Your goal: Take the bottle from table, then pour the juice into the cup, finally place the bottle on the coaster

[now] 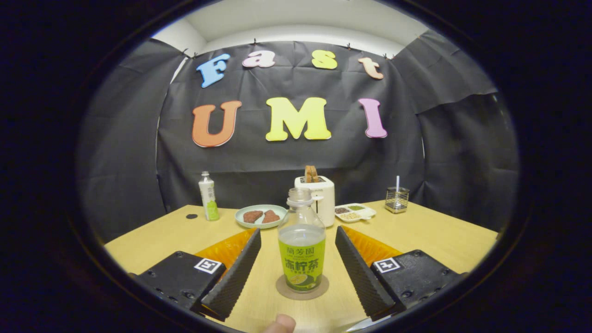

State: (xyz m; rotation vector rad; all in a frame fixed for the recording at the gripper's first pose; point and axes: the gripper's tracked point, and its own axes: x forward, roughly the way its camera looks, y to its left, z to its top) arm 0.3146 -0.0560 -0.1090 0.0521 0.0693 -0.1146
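Bottle (301, 249) upright on coaster (302, 289) between spread tongs (296, 296), touching neither finger; beyond: toaster (320, 196), plate (260, 216), second bottle (208, 196), wire holder (397, 199) on surface (439, 236)

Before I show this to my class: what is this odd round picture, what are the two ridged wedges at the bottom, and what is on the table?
A person holds a two-fingered claw by hand; the camera rides on it and looks forward along its fingers, the ridged wedges you see. The claw is open and holds nothing. Between the fingers a capless juice bottle, partly filled, stands upright on a round coaster. Beyond it on the wooden table stand a toaster with bread, a plate of food, a small divided dish, a wire holder and a second bottle. A fingertip shows at the near edge.
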